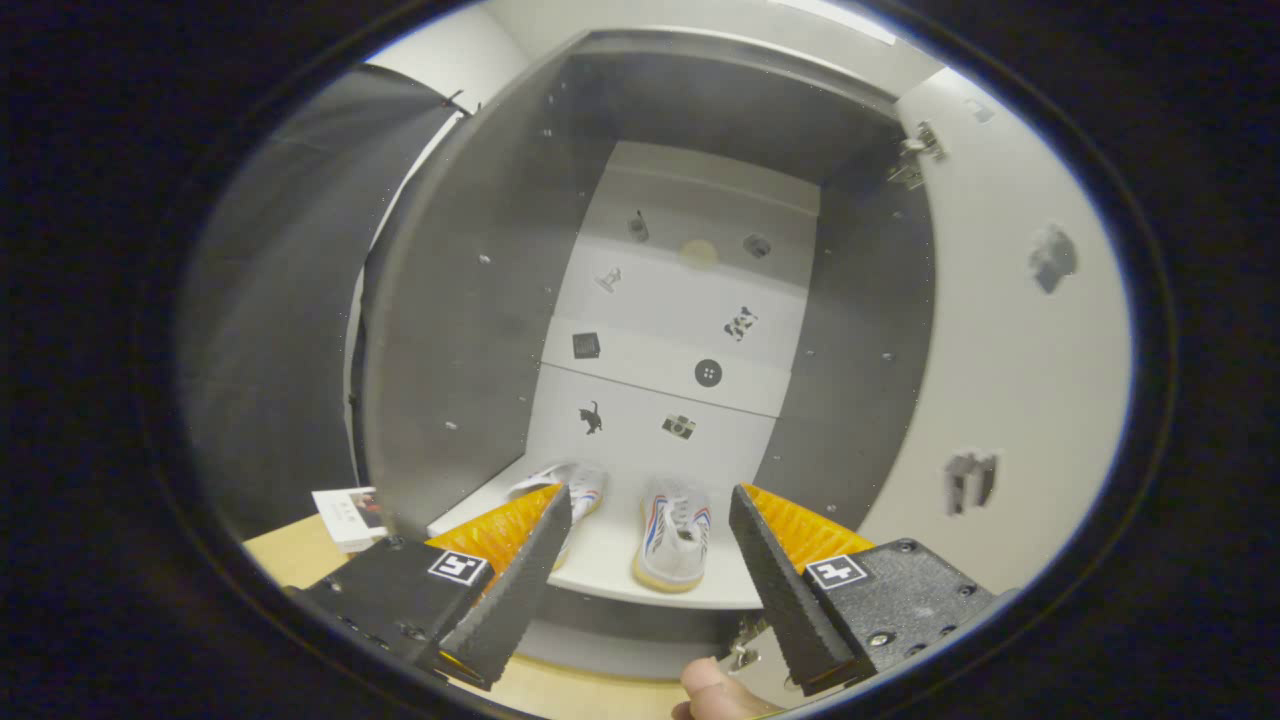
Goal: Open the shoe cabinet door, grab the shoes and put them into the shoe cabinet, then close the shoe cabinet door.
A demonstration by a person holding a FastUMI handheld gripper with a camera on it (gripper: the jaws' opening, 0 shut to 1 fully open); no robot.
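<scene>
The shoe cabinet (pixel 470 300) stands open in front of me, grey side walls and a white back panel with small stickers. Its door (pixel 1010 330) is swung out to the right, white inner face showing, hinge at the top. Two white sneakers with red and blue stripes rest on the bottom shelf (pixel 620 555): one shoe (pixel 675 530) lies just beyond the gap between my fingers, the other shoe (pixel 575 485) is partly hidden behind the left finger. My gripper (pixel 650 505) is open with nothing between its fingers, held a little in front of the shelf.
A wooden floor (pixel 290 555) lies left of the cabinet with a white booklet (pixel 345 515) on it. A fingertip of a person's hand (pixel 715 690) shows below the fingers. A grey panel (pixel 270 320) stands left of the cabinet.
</scene>
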